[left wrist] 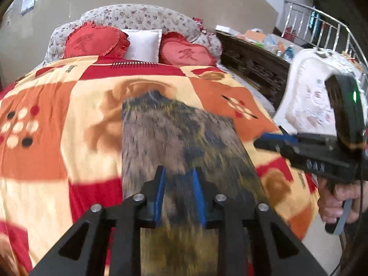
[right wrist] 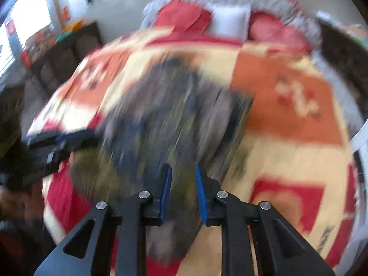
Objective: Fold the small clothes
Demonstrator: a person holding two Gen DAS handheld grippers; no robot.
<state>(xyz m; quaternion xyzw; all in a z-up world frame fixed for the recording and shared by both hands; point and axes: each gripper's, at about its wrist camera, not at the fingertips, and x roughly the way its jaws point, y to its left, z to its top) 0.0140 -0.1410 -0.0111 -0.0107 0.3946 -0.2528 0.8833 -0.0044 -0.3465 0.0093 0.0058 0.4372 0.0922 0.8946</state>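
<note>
A small mottled grey, brown and yellow garment [left wrist: 174,142] lies lengthwise on the patterned blanket [left wrist: 57,138] of a bed. My left gripper [left wrist: 179,179] hovers over its near end with a gap between the blue pads [left wrist: 161,191]; nothing is held. My right gripper [right wrist: 183,177] is also open over the garment [right wrist: 174,115], in a heavily blurred view. The right gripper also shows in the left wrist view [left wrist: 271,141] at the garment's right side, held by a hand. The left gripper shows in the right wrist view [right wrist: 76,135] at the garment's left edge.
Two red heart pillows [left wrist: 96,42] and a white pillow [left wrist: 143,44] lie at the headboard. A dark carved cabinet [left wrist: 250,62] with clutter stands right of the bed. A white padded baby cot [left wrist: 310,96] and a metal rail [left wrist: 326,30] are at the right.
</note>
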